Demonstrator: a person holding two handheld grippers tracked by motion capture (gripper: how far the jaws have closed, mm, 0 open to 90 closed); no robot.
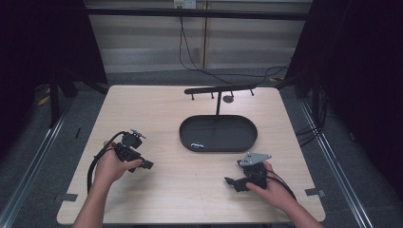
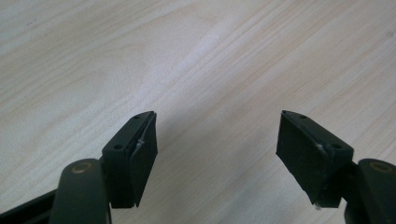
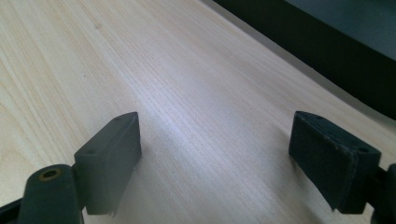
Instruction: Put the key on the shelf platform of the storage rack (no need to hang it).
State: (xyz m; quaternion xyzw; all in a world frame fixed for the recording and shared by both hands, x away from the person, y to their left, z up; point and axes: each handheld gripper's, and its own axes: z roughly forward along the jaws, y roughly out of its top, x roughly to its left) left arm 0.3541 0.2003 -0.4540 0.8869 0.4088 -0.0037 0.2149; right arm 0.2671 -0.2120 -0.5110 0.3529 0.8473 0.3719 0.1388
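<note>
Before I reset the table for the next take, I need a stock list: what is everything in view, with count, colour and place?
table: one, light wood, centre of the scene
oval tray: one, black, on the table right of centre toward the far side
small shiny item: one, silvery, in the tray at its near left; too small to identify
stand with hooks: one, black, rising from the tray's far end
cables: several, black, on the floor behind the table
left claw: one, black, open, near left of the table
right claw: one, black, open, near right of the table
</note>
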